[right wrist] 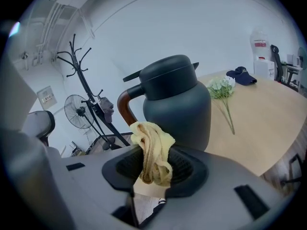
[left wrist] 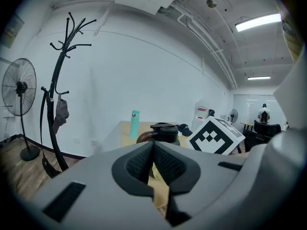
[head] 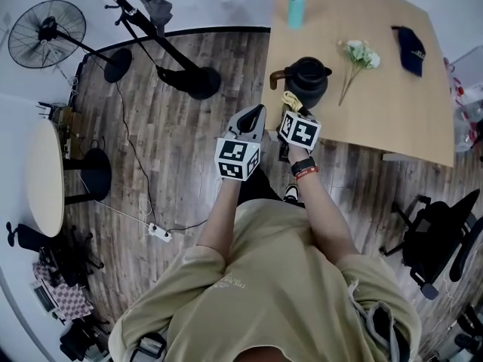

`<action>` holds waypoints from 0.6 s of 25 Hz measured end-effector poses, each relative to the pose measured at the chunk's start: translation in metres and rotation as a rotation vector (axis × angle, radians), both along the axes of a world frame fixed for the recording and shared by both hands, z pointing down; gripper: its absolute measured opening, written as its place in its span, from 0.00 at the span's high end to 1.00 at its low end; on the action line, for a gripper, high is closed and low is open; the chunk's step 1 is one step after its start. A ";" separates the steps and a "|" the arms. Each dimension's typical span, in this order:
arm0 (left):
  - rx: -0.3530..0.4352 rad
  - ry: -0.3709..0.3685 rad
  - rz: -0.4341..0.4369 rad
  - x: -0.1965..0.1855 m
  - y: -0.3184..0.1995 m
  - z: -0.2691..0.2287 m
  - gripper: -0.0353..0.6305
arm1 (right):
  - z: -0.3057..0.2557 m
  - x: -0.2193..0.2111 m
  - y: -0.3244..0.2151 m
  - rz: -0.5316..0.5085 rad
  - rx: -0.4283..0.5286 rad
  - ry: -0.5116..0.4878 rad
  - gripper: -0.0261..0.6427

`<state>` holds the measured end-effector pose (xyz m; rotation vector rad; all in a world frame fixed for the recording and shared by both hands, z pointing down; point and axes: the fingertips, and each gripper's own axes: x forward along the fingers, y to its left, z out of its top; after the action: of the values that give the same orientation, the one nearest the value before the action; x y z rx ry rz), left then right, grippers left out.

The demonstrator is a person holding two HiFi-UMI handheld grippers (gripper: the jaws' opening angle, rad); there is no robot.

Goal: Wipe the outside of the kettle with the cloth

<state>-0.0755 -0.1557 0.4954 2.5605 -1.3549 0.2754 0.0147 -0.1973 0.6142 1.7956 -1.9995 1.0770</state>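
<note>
Pinching a bunched yellow cloth (right wrist: 152,150) between the jaws of the right gripper (right wrist: 153,171), with folds spilling up and out above the pads. Holding that cloth just in front of the dark kettle (right wrist: 175,102), low on its body and beside the brown handle (right wrist: 123,104); touching or just apart, not decidable. In the head view, pointing the right gripper (head: 290,110) at the kettle's near side, with the cloth (head: 290,99) between claw and kettle (head: 308,80).

Pressing the jaws of the left gripper (left wrist: 153,163) together, with nothing gripped between the pads. Hovering the left gripper (head: 256,115) over the plank floor (head: 173,149) just off the table edge, beside the right one, left of the kettle and apart from it.

Showing the kettle upright, lid on, near the edge of the wooden table (head: 377,119). Showing farther along the table a white flower sprig (head: 357,55), a dark cap (head: 409,49) and a teal bottle (head: 296,6). Showing beyond, on the floor, a black coat stand (head: 198,81) and a pedestal fan (head: 45,32).
</note>
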 end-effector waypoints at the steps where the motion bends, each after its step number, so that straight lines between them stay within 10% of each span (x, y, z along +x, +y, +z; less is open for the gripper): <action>1: 0.000 0.000 0.002 0.001 0.000 0.000 0.91 | 0.000 0.002 0.002 -0.004 0.002 0.003 0.75; 15: -0.008 0.000 0.030 0.029 0.004 0.004 0.91 | 0.000 0.036 0.019 -0.057 0.043 0.072 0.75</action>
<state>-0.0469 -0.1517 0.4989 2.5766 -1.3133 0.2848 0.0508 -0.1786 0.6142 1.7611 -2.0335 0.9464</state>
